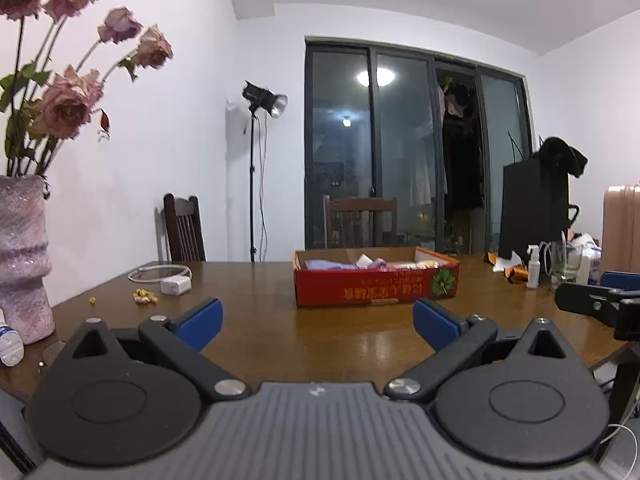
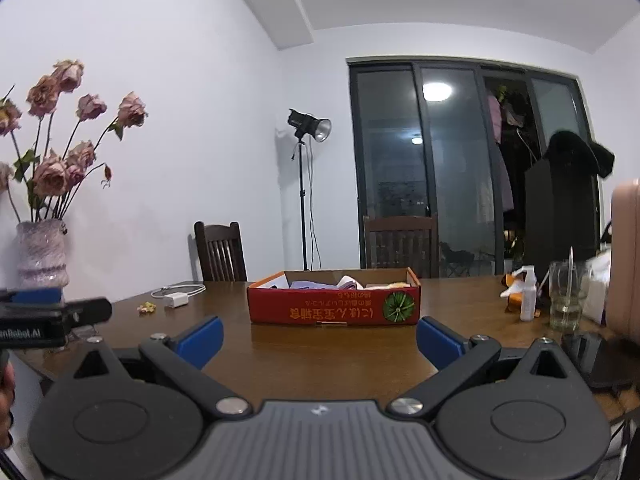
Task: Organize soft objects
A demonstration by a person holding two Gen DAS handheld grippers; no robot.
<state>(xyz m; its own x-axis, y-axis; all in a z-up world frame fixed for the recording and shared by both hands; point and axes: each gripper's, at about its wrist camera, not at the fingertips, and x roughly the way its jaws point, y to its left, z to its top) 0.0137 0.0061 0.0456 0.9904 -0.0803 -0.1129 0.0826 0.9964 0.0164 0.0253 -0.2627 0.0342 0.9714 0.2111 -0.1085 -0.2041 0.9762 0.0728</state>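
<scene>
A red cardboard box (image 1: 376,286) stands on the brown wooden table (image 1: 280,332), also in the right wrist view (image 2: 334,310). Soft cloths in purple, white and pink (image 1: 344,264) lie inside it (image 2: 320,283). My left gripper (image 1: 318,320) is open and empty, held low over the table in front of the box. My right gripper (image 2: 319,338) is open and empty, also short of the box. The right gripper shows at the right edge of the left wrist view (image 1: 596,300); the left one shows at the left edge of the right wrist view (image 2: 52,316).
A pink vase of dried roses (image 1: 24,256) stands at the table's left. A white charger with cable (image 1: 174,284) and dried petals (image 1: 146,296) lie left of the box. A spray bottle (image 2: 528,294), a glass (image 2: 566,294) and clutter stand right. Two chairs (image 2: 220,252) and a light stand (image 2: 304,200) are behind.
</scene>
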